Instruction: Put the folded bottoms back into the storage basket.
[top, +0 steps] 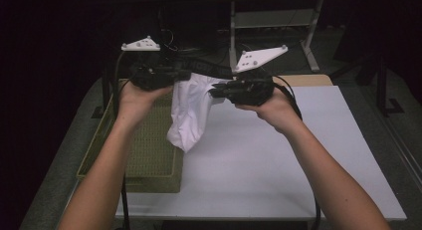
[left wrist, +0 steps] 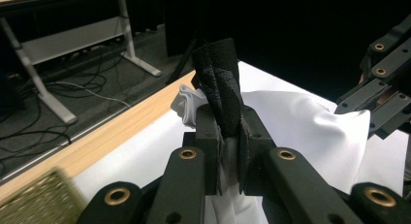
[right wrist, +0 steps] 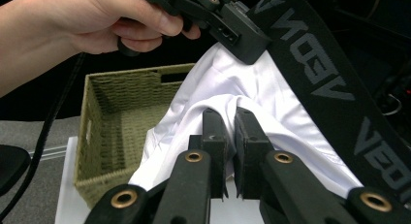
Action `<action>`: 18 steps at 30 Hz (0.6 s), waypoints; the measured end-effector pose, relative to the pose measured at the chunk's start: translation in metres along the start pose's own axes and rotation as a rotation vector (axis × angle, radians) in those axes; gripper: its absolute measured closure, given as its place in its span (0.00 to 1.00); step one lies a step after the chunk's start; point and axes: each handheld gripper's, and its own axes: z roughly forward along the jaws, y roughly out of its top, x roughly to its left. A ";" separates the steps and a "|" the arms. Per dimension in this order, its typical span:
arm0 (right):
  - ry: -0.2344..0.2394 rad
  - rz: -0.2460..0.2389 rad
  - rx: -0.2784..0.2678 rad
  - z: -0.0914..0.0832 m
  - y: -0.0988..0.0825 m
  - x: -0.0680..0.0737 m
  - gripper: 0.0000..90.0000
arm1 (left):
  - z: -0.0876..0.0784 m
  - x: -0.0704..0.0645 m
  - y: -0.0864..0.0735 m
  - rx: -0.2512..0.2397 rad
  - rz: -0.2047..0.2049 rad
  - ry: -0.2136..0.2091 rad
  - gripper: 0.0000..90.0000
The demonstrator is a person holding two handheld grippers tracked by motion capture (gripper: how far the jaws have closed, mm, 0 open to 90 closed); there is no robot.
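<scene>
White underwear (top: 188, 115) with a black lettered waistband (right wrist: 329, 69) is held aloft at the upper centre of the high view, above the white table (top: 278, 155) and beside the green woven basket (top: 149, 155). The left gripper (top: 181, 75) is clamped on the waistband; the right gripper (top: 215, 90) is closed on the white cloth.

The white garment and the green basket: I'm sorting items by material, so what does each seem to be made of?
The white garment looks like thin, smooth, matte woven or knit fabric: it hangs in soft folds between the left gripper and right gripper. Its black waistband looks like elastic webbing with grey printed letters. The green basket looks woven from paper cord or grass, judging by its coarse ribbed weave.
</scene>
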 end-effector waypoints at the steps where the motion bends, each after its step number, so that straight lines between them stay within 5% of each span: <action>1: 0.005 -0.002 0.000 0.005 0.003 0.001 0.93 | -0.004 0.003 -0.001 -0.003 -0.002 0.005 0.90; 18: 0.095 -0.044 0.034 0.079 0.026 0.024 0.93 | -0.058 0.045 -0.034 0.010 -0.035 0.115 0.90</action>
